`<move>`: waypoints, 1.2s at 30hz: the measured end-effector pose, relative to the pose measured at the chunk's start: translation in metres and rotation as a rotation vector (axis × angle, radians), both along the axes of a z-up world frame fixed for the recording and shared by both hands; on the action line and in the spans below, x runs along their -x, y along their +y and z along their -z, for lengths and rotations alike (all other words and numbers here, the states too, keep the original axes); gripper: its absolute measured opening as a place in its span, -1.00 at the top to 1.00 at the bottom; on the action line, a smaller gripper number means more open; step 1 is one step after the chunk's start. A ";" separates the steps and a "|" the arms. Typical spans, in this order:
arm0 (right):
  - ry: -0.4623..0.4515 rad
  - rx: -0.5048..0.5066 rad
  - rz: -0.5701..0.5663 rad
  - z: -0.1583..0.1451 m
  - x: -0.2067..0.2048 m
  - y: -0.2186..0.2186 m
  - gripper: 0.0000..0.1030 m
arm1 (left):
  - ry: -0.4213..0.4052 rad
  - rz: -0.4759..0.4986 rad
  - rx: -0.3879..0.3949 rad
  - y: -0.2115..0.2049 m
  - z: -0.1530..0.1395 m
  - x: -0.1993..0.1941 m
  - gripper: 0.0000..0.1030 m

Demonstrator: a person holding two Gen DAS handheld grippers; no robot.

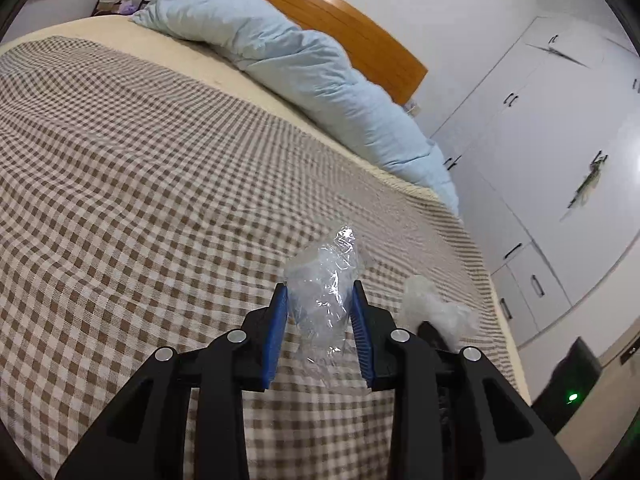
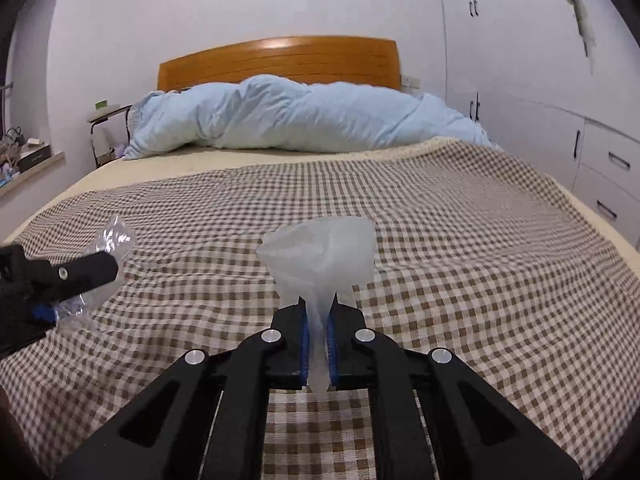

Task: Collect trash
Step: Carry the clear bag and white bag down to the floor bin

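My left gripper (image 1: 320, 292) is shut on a crumpled clear plastic wrapper (image 1: 326, 280), held between its blue pads above the checked bedspread (image 1: 140, 200). My right gripper (image 2: 318, 306) is shut on a milky white plastic bag (image 2: 320, 252), whose bunched neck is squeezed between the pads while its top fans out above them. In the right wrist view the left gripper (image 2: 116, 258) shows at the left edge with the clear wrapper (image 2: 112, 238) sticking out. In the left wrist view the white bag (image 1: 436, 306) shows just right of my left fingers.
A rumpled light-blue duvet (image 2: 304, 112) lies across the head of the bed before a wooden headboard (image 2: 280, 60). White wardrobe doors (image 1: 540, 140) line the right wall. A bedside stand (image 2: 108, 120) and a cluttered sill (image 2: 24, 160) are at the left. A black device with a green light (image 1: 572, 384) stands on the floor.
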State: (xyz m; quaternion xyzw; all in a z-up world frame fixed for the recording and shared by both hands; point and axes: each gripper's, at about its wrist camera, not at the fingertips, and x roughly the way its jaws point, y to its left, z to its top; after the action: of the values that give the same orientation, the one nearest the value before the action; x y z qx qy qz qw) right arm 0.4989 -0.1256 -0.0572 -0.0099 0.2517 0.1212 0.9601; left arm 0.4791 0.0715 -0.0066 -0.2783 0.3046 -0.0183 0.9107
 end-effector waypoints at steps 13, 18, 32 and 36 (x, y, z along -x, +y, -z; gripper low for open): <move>-0.069 -0.090 -0.053 -0.046 0.059 -0.041 0.88 | -0.101 0.081 -0.104 -0.038 -0.074 0.066 0.44; -0.101 -0.083 -0.080 -0.062 0.101 -0.048 0.88 | -0.095 0.092 -0.121 -0.046 -0.082 0.100 0.44; -0.117 -0.134 -0.082 -0.086 0.221 -0.084 0.88 | -0.062 0.098 -0.146 -0.069 -0.101 0.229 0.44; -0.119 -0.137 -0.090 -0.094 0.254 -0.089 0.88 | -0.067 0.110 -0.161 -0.077 -0.109 0.262 0.44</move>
State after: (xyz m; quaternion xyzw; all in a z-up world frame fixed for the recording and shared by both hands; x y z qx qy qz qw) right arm 0.2449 -0.2142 0.0363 0.0375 0.1847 0.1805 0.9654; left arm 0.2171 -0.0053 0.1020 -0.1861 0.2892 -0.0531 0.9375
